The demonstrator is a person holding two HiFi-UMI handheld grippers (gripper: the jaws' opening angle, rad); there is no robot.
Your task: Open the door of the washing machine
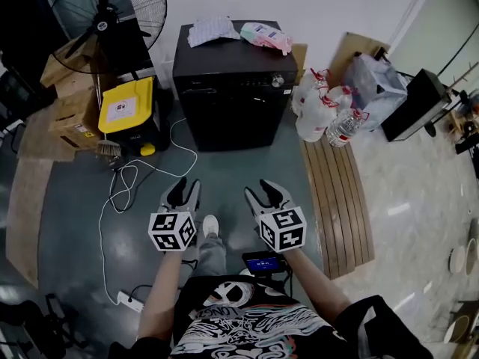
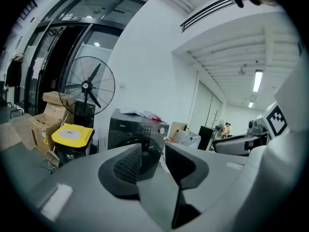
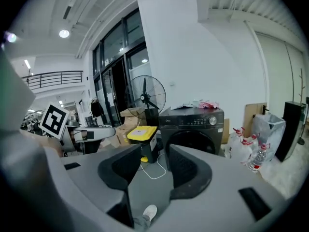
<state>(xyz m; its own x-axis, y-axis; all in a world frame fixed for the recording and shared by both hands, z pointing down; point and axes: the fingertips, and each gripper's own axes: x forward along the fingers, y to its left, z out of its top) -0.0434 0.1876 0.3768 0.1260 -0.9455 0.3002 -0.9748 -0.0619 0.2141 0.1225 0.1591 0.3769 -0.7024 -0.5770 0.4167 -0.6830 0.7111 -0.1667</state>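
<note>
A black front-loading washing machine (image 1: 232, 88) stands against the far wall, its round door (image 1: 233, 118) closed. It also shows ahead in the left gripper view as the washing machine (image 2: 137, 132) and in the right gripper view as the washing machine (image 3: 193, 127), with its door (image 3: 192, 143) closed there too. My left gripper (image 1: 183, 193) and right gripper (image 1: 268, 193) are held side by side over the floor, well short of the machine and pointing towards it. Both stand open with nothing between their jaws, as seen at the left gripper (image 2: 153, 151) and the right gripper (image 3: 154, 153).
Clothes (image 1: 239, 32) lie on top of the machine. A standing fan (image 1: 108, 10), cardboard boxes (image 1: 67, 103) and a yellow-lidded bin (image 1: 129, 111) are to its left. Water bottles (image 1: 322, 111) and wooden planks (image 1: 337, 193) are to its right. A white cable (image 1: 127, 185) runs across the floor.
</note>
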